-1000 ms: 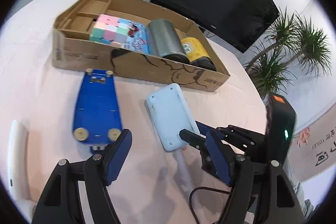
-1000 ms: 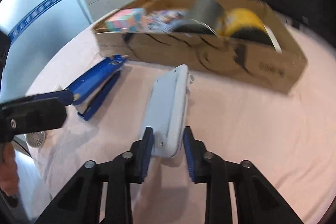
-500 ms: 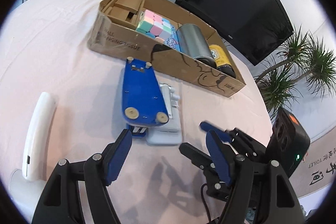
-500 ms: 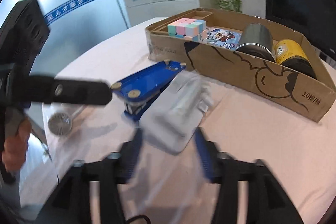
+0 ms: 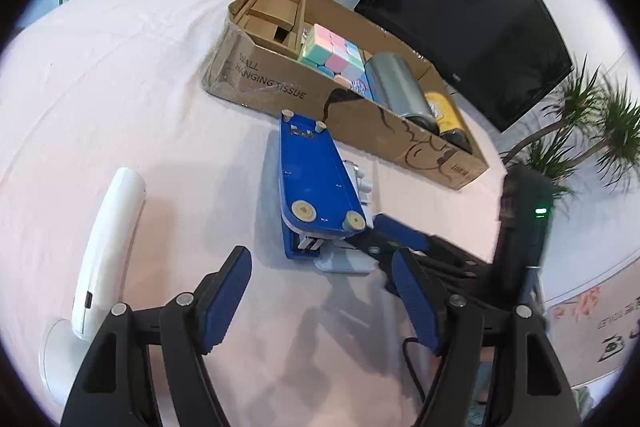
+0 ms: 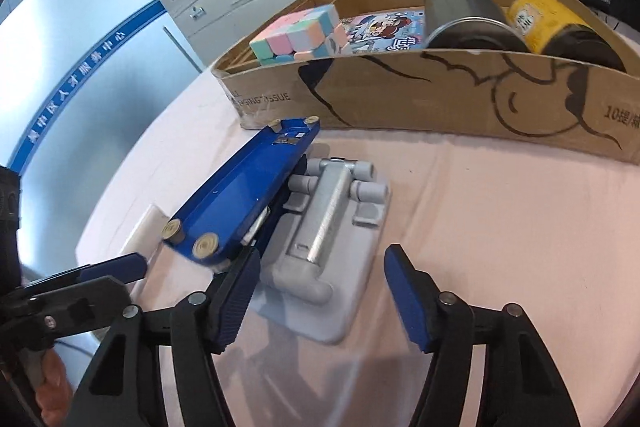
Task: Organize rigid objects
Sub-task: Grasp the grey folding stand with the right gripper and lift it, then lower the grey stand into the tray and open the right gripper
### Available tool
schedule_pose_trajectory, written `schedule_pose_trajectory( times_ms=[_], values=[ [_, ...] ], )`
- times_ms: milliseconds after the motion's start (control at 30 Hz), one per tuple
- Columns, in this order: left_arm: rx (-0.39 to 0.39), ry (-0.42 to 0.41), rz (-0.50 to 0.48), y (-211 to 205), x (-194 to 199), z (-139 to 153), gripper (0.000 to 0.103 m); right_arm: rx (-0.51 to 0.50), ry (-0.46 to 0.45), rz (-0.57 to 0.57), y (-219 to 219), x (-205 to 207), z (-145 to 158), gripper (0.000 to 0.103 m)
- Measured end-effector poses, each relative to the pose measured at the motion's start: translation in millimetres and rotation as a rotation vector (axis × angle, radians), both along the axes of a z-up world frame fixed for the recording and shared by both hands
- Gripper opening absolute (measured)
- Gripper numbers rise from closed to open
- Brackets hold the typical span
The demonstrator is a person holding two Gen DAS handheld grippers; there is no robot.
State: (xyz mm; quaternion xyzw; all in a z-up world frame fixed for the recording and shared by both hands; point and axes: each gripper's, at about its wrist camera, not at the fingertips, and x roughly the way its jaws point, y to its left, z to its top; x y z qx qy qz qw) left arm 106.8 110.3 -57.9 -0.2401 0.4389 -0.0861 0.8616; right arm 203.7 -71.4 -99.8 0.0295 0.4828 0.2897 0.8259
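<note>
Stapler (image 6: 244, 203), blue, long-bodied, lying underside up with its round feet showing; near end rests tilted on the left edge of the grey stand (image 6: 332, 247), far end touches the table (image 5: 120, 75) just beside the cardboard box (image 6: 440, 103). Long axis runs away from both grippers toward the box front.

Grey stand: flat on the pink cloth, hinged bar uppermost, long axis roughly parallel to the stapler, directly ahead of the right gripper (image 6: 316, 295).

Right gripper: jaws spread wide, holding nothing; the stand's near end lies between and just beyond the fingertips. Nearer tool for the stand.

Left gripper (image 5: 320, 291): jaws likewise spread wide and empty; stapler's near end lies straight ahead, just beyond the tips. Nearer tool for the stapler.

Box contents: pastel cube (image 5: 332, 53), picture card (image 6: 384, 27), grey can (image 5: 396, 87), yellow can (image 5: 446, 115), all on the box floor; small compartments at the left end unfilled.

Also present: white handheld fan (image 5: 100, 251), left of the left gripper, well apart from the box.

Judgement: stapler probably needs lifting off first, gripped across its narrow width.
</note>
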Motion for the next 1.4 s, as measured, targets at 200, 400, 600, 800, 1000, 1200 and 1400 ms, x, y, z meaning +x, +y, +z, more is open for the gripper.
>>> schedule_pose_trajectory(
  times_ms=[200,400,600,800,1000,1200,1400],
  values=[
    [0.010,-0.002,-0.007,2.3,-1.2,0.9,0.072,-0.096,-0.051,0.000,9.4,2.2,-2.1,0.043],
    [-0.069,0.018,-0.121,-22.5,0.2,-8.9,0.072,-0.147,-0.047,0.108,-25.9,-9.8,4.6,0.042],
    [-0.235,0.126,-0.261,-67.1,-0.3,-44.7,0.072,-0.148,-0.002,0.166,-76.2,-40.9,7.9,0.042],
    [-0.394,0.183,-0.224,-65.4,7.2,-70.8,0.067,0.012,0.111,0.055,-91.4,-66.2,3.7,0.042],
    [-0.374,0.199,-0.219,-64.8,7.6,-72.2,0.051,0.133,0.187,0.058,-82.0,-72.5,-2.4,0.042],
    [-0.272,0.112,-0.185,-55.7,6.5,-33.6,0.036,0.179,0.170,0.067,-72.7,-68.6,14.1,0.042],
    [-0.187,-0.029,-0.190,-40.2,37.3,32.7,0.036,0.222,0.045,0.069,-55.1,-43.9,68.1,0.042]
  ],
)
